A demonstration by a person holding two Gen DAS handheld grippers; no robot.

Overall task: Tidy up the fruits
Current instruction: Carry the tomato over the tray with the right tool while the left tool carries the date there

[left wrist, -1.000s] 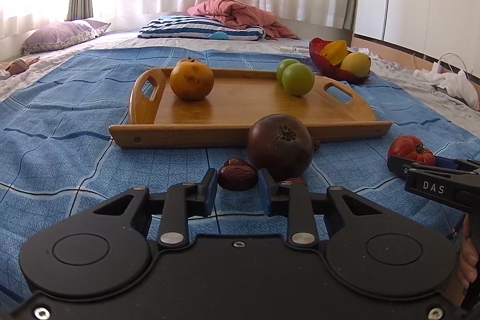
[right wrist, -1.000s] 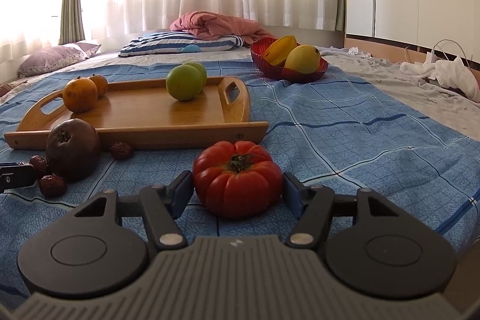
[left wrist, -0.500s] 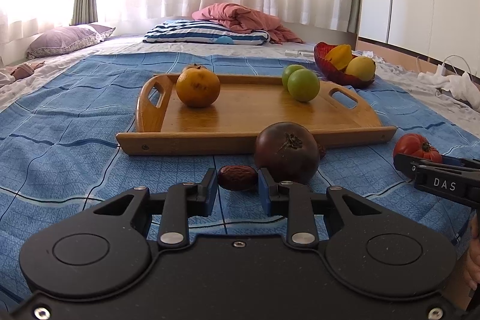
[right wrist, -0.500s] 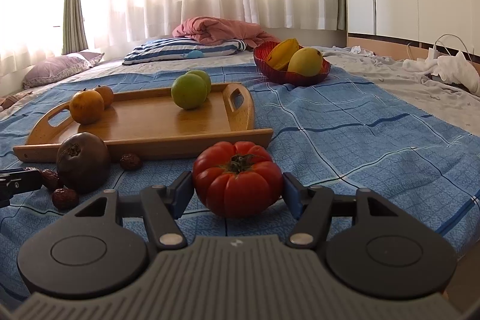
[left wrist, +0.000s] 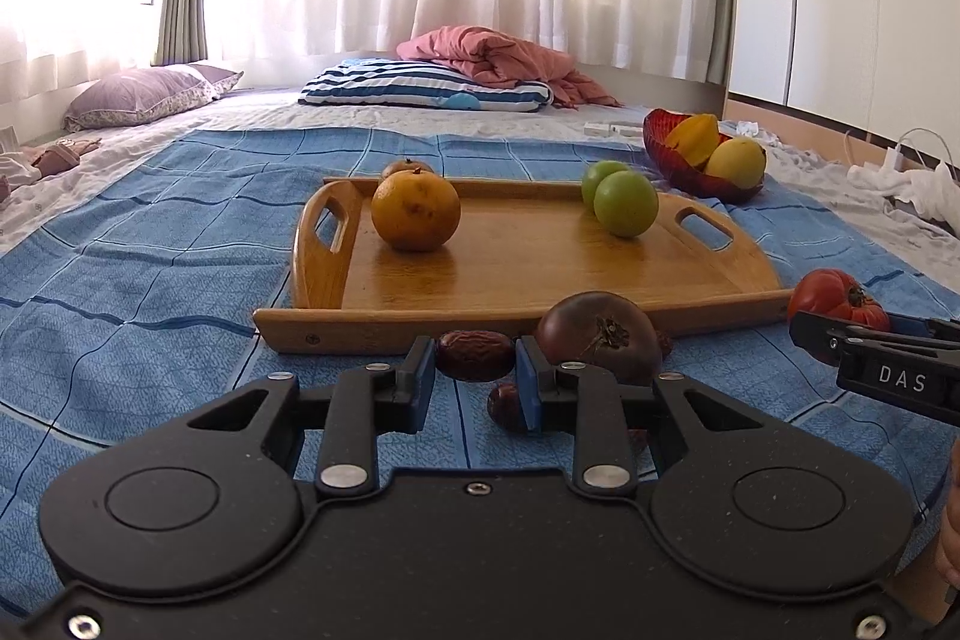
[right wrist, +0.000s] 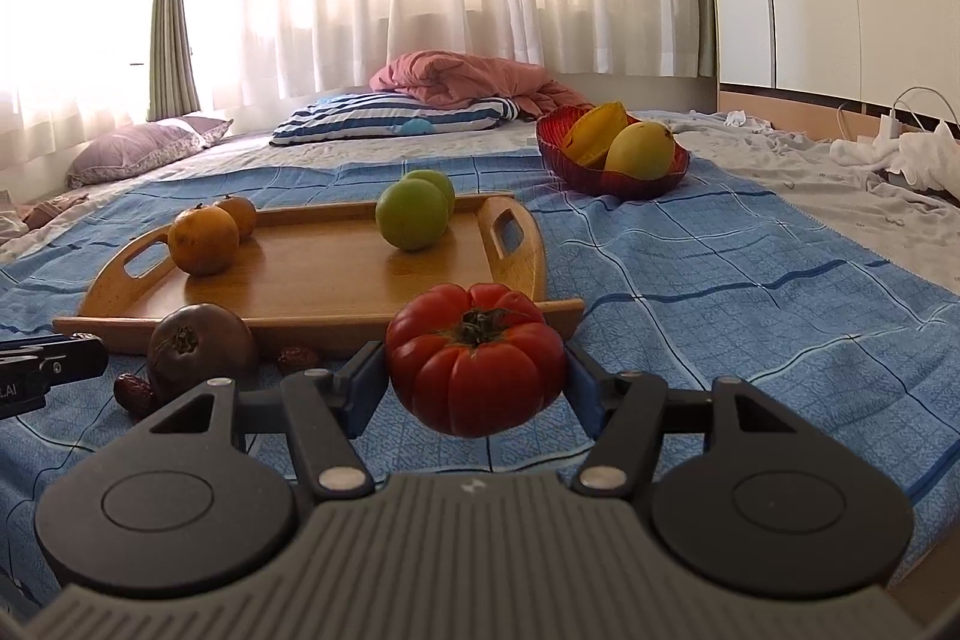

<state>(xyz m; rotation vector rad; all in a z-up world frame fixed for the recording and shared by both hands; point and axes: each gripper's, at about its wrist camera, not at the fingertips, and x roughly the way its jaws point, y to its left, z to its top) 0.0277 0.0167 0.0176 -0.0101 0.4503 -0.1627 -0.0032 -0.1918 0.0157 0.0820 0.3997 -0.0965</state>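
My left gripper (left wrist: 474,371) is shut on a brown date (left wrist: 474,355), held just above the blue cloth in front of the wooden tray (left wrist: 540,274). A second date (left wrist: 503,406) lies under it, next to a dark purple fruit (left wrist: 600,334). My right gripper (right wrist: 474,370) is shut on a ribbed red tomato (right wrist: 474,358), which hangs a little off the cloth near the tray's right front corner (right wrist: 564,307). Two oranges (left wrist: 415,211) and two green fruits (left wrist: 625,211) sit on the tray. The left view shows the right gripper's fingers (left wrist: 840,337) at the right edge, behind them the tomato (left wrist: 837,293).
A red bowl (right wrist: 606,181) with a mango and a starfruit stands behind the tray on the right. More dates (right wrist: 297,358) lie along the tray's front edge. Pillows and a pink blanket (right wrist: 468,79) lie at the far end, and white cloth with cables at the right.
Both views have tipped upward a little, so the tray sits lower in them. The date and the tomato stay between the jaws. A second date has come into sight under the left gripper.
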